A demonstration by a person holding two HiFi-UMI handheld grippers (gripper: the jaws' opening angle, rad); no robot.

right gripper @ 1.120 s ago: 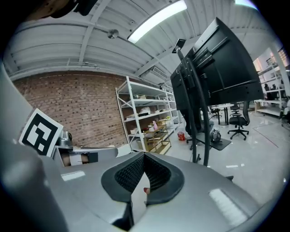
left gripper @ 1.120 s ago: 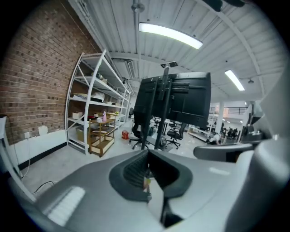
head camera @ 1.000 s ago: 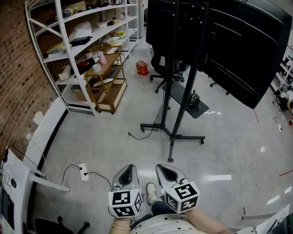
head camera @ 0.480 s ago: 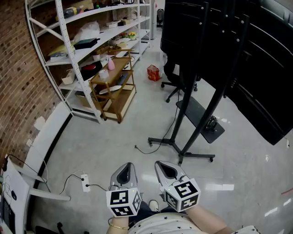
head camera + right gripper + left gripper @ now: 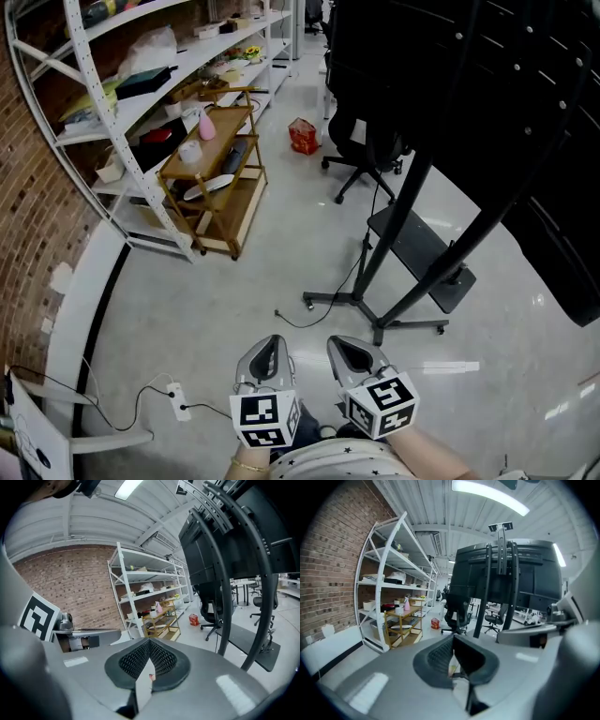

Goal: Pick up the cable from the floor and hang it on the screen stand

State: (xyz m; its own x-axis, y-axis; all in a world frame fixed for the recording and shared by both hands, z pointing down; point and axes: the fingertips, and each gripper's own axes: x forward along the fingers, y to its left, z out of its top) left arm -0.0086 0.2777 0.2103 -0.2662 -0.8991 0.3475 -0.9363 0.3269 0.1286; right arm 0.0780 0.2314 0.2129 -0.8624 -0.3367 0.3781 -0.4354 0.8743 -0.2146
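Grey floor [image 5: 281, 248], cable [image 5: 300, 325], power strip [image 5: 175, 400]

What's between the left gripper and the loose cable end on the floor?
Nothing but bare floor: in the head view the left gripper sits just short of the cable end.

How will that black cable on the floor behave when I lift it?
Probably floppy: the cable lies in a loose curve. Likely light, since it looks thin. It runs up toward the screen stand, so it may be tethered there.

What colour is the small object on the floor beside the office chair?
The object is red; see head view.
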